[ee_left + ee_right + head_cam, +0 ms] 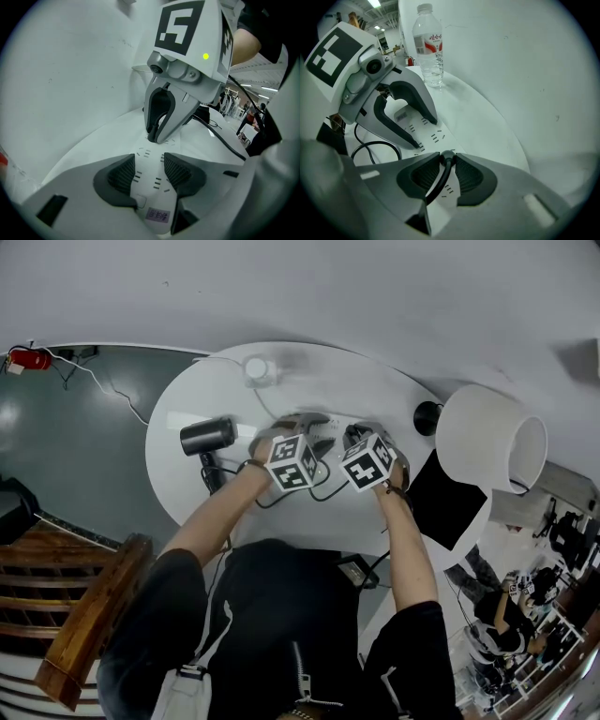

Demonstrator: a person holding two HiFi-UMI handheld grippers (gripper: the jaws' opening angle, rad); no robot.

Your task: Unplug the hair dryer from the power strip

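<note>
A white power strip (149,187) lies on the round white table (187,399). My left gripper (149,161) straddles it, pads pressed on its two long sides. The hair dryer's black plug (447,157) stands in a socket of the power strip (436,138), and my right gripper (447,158), pointing steeply down, is shut on the plug; the black cord (433,187) runs back between its jaws. The two grippers stand close together, the left gripper (423,133) just beyond the right. The black hair dryer (208,436) lies at the table's left.
A clear water bottle (429,44) stands at the table's far edge by the white wall. A white lamp shade (492,439) and a black round object (427,416) are at the right. Black cord (323,491) loops on the table near me.
</note>
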